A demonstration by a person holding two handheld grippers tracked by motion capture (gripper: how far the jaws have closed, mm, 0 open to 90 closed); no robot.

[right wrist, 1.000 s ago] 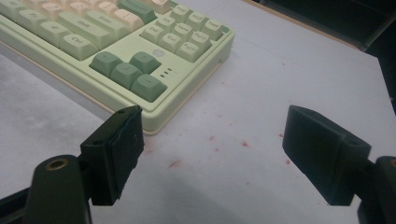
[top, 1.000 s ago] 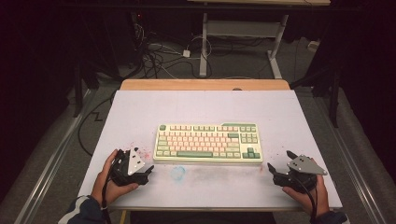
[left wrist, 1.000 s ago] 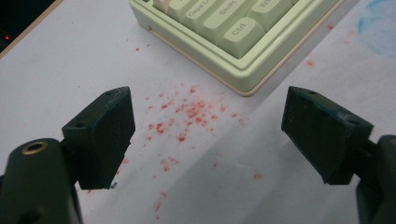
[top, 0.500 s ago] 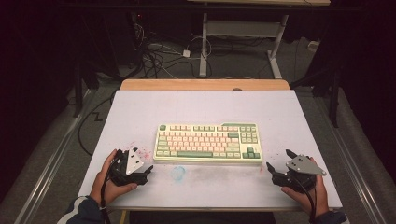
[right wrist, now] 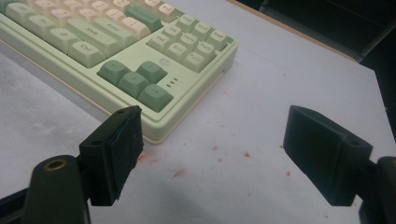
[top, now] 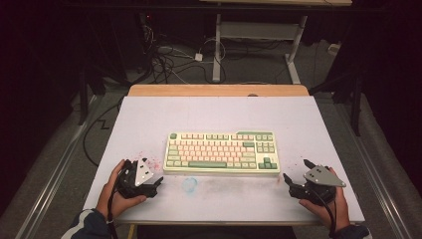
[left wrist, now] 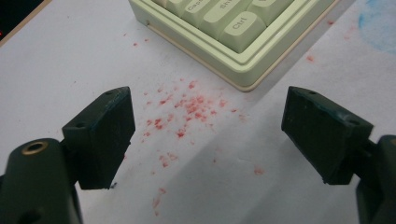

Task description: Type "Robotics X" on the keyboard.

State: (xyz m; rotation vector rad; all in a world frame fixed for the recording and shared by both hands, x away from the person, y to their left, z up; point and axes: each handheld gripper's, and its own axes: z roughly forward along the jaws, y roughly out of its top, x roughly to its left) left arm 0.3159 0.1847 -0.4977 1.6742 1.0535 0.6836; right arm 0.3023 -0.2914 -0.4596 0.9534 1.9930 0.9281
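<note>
White surface [top: 219,119] carries everything, wooden edge strip at the far side. Keyboard [top: 222,152] lies flat at mid-surface, pale green case, cream and pink keys, darker green accents; long side runs left-right, set squarely between the 2 grippers. In the left gripper view its near-left corner [left wrist: 233,42] with a Ctrl key sits just ahead of the fingers; in the right gripper view its near-right corner [right wrist: 154,93] with 3 dark green arrow keys sits just ahead and left.

Left gripper [top: 160,181] rests low at the near-left of the surface, held in the left hand [top: 115,191], near the keyboard's left end, not touching it. Fingers [left wrist: 100,135] spread wide, nothing between them.

Right gripper [top: 297,176] rests at the near-right, held in the right hand [top: 326,204], grey 3-cornered plate on top, near the keyboard's right end, apart from it. Fingers [right wrist: 112,151] wide too, holding nothing.

Red specks [left wrist: 187,109] scattered on the surface by the left gripper, a few [right wrist: 219,156] by the right. Faint blue smudge [top: 189,184] in front of the keyboard.
</note>
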